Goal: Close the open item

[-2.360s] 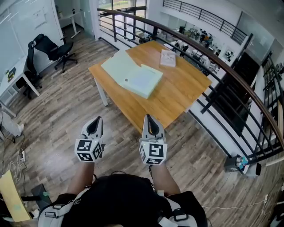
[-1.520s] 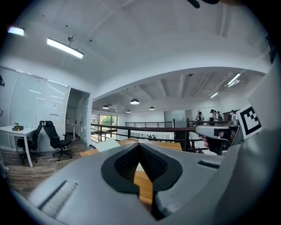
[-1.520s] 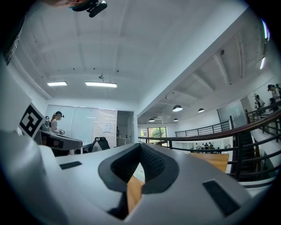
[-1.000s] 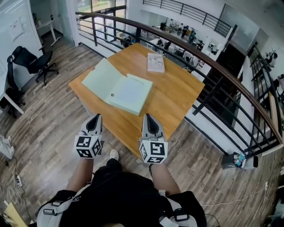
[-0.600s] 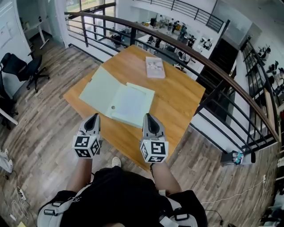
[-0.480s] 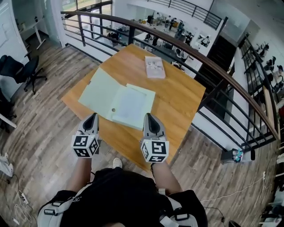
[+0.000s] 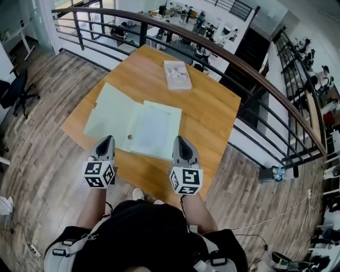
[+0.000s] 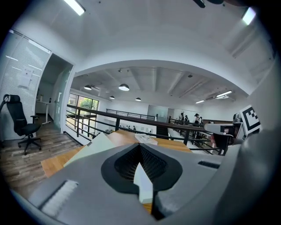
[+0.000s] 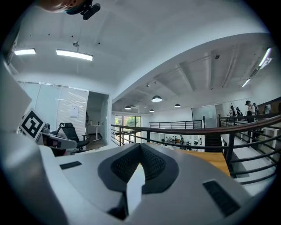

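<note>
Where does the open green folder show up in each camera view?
Head view: the open green folder lies centre-left, on the wooden table.
Left gripper view: its pale flap shows low, left of centre.
Right gripper view: not in it.
Shared landmark: the dark handrail, in all three.

— The table (image 7: 212,114) looks like smooth wood with a soft sheen. And the open folder (image 7: 111,109)?
— Matt pale-green card, paper inside. The floor (image 7: 42,143) is grainy wood plank; the railing (image 7: 260,101) is dark metal under a wooden top rail.
</note>
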Motion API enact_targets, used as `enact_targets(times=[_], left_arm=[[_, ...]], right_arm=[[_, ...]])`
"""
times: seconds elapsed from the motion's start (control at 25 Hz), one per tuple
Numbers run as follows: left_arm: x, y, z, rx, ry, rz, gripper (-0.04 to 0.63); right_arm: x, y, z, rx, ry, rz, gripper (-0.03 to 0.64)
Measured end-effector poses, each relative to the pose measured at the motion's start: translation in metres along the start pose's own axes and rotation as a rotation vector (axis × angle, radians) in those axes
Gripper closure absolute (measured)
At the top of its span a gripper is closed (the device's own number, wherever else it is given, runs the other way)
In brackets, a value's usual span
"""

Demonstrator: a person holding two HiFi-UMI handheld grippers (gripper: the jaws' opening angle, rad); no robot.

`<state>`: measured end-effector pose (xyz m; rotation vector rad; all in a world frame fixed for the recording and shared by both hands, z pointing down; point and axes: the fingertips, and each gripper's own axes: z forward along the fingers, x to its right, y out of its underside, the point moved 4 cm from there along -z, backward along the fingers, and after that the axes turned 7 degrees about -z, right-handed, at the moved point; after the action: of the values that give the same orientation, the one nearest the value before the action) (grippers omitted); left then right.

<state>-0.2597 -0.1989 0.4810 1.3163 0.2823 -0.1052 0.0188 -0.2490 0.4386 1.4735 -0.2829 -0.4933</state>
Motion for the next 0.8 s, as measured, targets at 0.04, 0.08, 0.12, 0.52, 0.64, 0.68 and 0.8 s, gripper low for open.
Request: enact_targets(times=[0.04,0.08,0.12,0.52,0.64,0.68,0.8], left_arm=[[-0.001,0.004,0.004,-0.009,0.0,-0.004,0.594],[-0.001,0.007,0.007,-0.019,0.0,-0.011,0.594],[-0.001,0.01,0.01,-0.026,0.002,-0.02,0.594],[-0.001,0.0,0.024,0.021,-0.004,0.067,0.497],[-0.021,-0.006,0.022,0.046,-0.066,0.09,0.44],[-0.03,-0.008,0.022,0.053,-0.093,0.09,0.432],[-0.058,-0.012,0.023,0.051,-0.178,0.089,0.42]], right_arm=[[0.003,0.003,0.0,-0.009,0.006,-0.001,0.612],[0.006,0.005,0.001,-0.016,0.012,-0.002,0.612],[0.009,0.008,0.002,-0.019,0.018,-0.003,0.612],[0.017,0.04,0.018,-0.034,0.05,0.08,0.545],[0.023,0.058,0.016,-0.063,0.066,0.097,0.538],[0.024,0.064,0.015,-0.073,0.07,0.105,0.538],[0.03,0.084,0.014,-0.116,0.08,0.129,0.538]])
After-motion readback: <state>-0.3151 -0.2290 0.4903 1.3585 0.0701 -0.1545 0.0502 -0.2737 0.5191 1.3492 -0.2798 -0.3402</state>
